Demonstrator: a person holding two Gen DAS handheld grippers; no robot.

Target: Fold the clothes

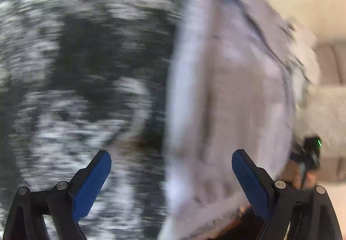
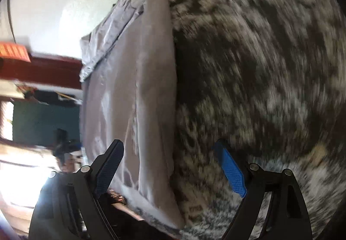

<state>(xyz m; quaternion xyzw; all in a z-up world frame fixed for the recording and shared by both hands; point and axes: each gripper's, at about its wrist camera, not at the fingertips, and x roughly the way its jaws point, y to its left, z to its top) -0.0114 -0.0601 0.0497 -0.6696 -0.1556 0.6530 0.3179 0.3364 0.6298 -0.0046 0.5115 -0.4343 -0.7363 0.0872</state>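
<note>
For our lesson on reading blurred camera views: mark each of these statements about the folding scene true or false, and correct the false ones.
1. The grey garment lies on a mottled dark-and-white fuzzy blanket. True.
2. The right gripper is clamped on the garment. False: its jaws stand wide open and the pads do not press on the cloth.
3. The left gripper is open. True.
4. The garment is bright red. False: it is pale grey.
5. In the right wrist view the garment lies left of the bare blanket. True.
</note>
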